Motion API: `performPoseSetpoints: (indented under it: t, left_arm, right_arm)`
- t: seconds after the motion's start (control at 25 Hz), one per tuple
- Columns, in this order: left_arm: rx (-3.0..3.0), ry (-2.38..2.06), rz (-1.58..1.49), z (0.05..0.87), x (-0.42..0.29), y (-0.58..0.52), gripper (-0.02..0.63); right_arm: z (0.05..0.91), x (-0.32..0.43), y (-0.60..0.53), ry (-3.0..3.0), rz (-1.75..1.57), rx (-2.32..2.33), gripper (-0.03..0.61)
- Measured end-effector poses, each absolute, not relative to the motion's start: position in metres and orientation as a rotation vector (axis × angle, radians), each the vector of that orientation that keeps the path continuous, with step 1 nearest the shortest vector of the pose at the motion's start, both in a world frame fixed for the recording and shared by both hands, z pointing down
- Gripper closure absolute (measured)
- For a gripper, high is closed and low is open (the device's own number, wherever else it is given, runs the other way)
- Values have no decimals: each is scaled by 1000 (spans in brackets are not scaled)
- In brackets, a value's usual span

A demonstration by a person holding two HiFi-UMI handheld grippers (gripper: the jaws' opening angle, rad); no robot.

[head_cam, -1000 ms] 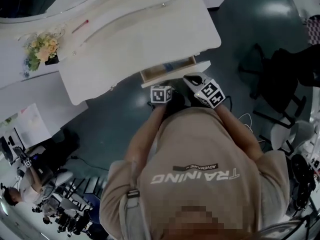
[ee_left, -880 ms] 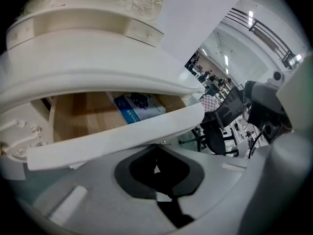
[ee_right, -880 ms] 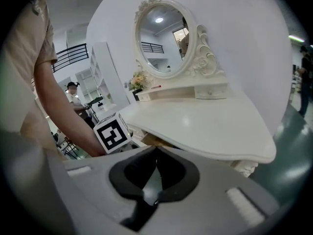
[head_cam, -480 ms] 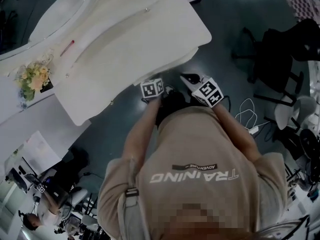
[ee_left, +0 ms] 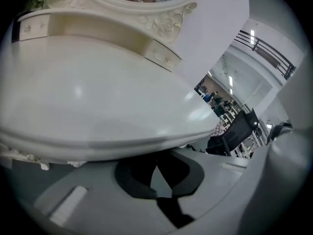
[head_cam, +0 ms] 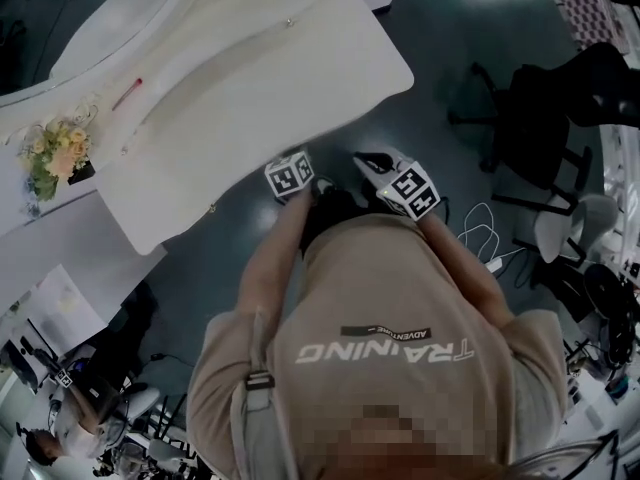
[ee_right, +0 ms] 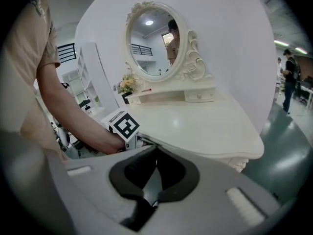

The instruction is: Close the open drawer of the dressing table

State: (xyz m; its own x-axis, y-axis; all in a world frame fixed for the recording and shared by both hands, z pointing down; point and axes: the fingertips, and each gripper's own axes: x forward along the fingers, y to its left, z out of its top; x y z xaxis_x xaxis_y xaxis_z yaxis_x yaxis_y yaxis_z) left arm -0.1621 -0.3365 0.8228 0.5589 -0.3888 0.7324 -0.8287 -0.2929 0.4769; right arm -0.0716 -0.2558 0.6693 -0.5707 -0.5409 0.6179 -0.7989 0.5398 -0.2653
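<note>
Drawer: not showing past the tabletop edge in the head view; judging it pushed in, or very nearly so, right ahead of the left gripper (head_cam: 290,174), beneath the top of the dressing table (head_cam: 250,78).
Left gripper: jaws pressed together, holding nothing, nosing up against the table front just under the tabletop edge.
Right gripper (head_cam: 370,161): jaws together as well, gripping nothing, hovering just beside the left one, set back from the table and pointing toward the oval mirror (ee_right: 151,43).
Step in hand: probably finishing the closing push.
Next move: checking that the drawer front is sitting flush, pressing once more gently if not, then drawing both grippers straight back.
</note>
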Motion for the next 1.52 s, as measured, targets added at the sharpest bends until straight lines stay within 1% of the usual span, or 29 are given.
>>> performPoseSetpoints:
  t: [0.16, 0.32, 0.56, 0.88, 1.12, 1.28, 1.52]
  left_arm:
    - [1931, -985, 629, 808, -158, -325, 606]
    - [1979, -1038, 648, 783, -170, -315, 606]
    - [2011, -1149, 523, 721, -173, -297, 606]
    - [2283, -1263, 457, 617, -161, -282, 606]
    - [2512, -1293, 438, 541, -141, -268, 606]
    - [2636, -1331, 329, 477, -128, -273, 606]
    - [2700, -1446, 121, 379, -138, -263, 606]
  right_arm:
    - [656, -75, -250, -2366, 672, 1034, 574]
    - [644, -78, -253, -2412, 619, 981, 574]
    - [610, -63, -248, -2477, 552, 985, 574]
    - [577, -30, -239, -2519, 519, 1070, 574]
    - [522, -17, -243, -2610, 428, 1141, 574]
    - [474, -18, -250, -2691, 275, 1140, 574]
    - [396, -31, -242, -2772, 59, 1074, 574]
